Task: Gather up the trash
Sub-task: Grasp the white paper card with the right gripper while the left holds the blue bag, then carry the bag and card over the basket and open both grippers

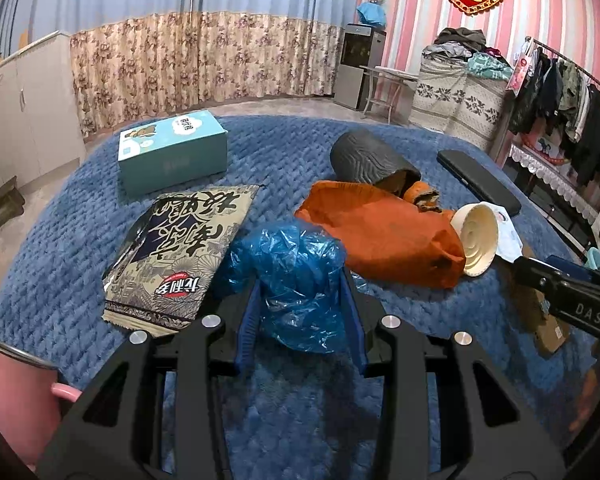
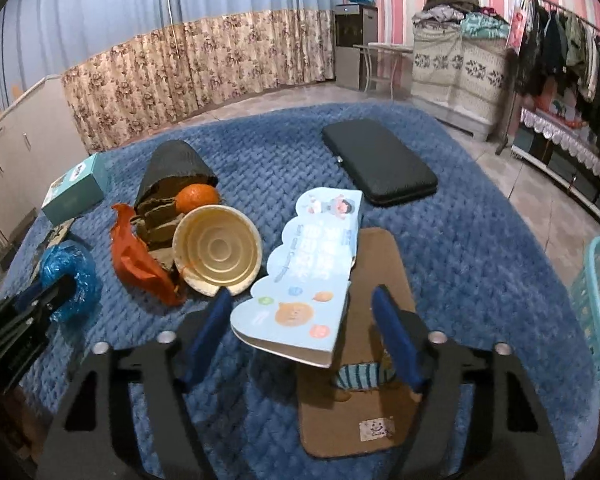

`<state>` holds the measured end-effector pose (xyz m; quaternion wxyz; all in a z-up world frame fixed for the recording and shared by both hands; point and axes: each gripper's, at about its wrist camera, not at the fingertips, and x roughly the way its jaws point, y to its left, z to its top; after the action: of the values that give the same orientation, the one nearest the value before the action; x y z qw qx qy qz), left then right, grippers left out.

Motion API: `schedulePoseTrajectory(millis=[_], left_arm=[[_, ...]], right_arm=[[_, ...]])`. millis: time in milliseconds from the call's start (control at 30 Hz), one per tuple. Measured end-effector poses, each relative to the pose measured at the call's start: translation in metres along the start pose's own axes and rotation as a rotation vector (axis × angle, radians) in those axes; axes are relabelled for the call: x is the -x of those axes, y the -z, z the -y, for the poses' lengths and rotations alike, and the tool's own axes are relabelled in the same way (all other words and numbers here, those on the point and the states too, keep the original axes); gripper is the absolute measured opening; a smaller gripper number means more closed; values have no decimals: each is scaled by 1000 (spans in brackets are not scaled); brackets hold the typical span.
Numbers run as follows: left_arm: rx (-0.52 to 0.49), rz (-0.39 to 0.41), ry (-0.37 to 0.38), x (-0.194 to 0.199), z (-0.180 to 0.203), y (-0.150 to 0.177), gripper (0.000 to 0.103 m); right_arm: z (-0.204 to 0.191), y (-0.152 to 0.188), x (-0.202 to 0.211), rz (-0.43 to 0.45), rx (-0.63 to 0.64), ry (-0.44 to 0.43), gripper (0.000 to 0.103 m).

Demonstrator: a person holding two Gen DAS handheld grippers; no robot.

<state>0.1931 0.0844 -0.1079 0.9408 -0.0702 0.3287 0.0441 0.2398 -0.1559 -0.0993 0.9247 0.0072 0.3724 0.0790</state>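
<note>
Beside the orange plastic bag (image 1: 384,236), the crumpled blue plastic bag (image 1: 296,280) sits clenched in the left gripper (image 1: 300,312); right gripper (image 2: 300,320) gapes, empty. Advise lifting straight up, avoiding snags.

Crinkled glossy blue plastic bag (image 1: 296,284); plush woven blue blanket (image 1: 284,152); matt ribbed paper bowl (image 2: 218,250); brown cardboard (image 2: 352,412).

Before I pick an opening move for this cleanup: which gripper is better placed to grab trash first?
Left. The left gripper already has its jaws on either side of the crumpled blue plastic bag. The right gripper is open around a light-blue card package, not gripping it.
</note>
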Motion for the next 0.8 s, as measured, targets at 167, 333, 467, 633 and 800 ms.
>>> schedulePoseTrajectory(millis=[167, 333, 467, 633, 800], left_arm=[[-1, -7, -2, -1, 0, 1, 37], [-9, 0, -10, -1, 1, 1, 36], [-56, 47, -37, 11, 13, 0, 35], [-85, 75, 37, 30, 45, -6, 34], [-151, 116, 95, 45, 87, -17, 34]], right_arm=[[-2, 2, -1, 2, 31, -19, 55], [10, 4, 23, 50, 65, -12, 55], [32, 3, 52, 96, 82, 10, 54], [68, 1, 85, 155, 58, 35, 54], [109, 0, 103, 203, -12, 41, 54]])
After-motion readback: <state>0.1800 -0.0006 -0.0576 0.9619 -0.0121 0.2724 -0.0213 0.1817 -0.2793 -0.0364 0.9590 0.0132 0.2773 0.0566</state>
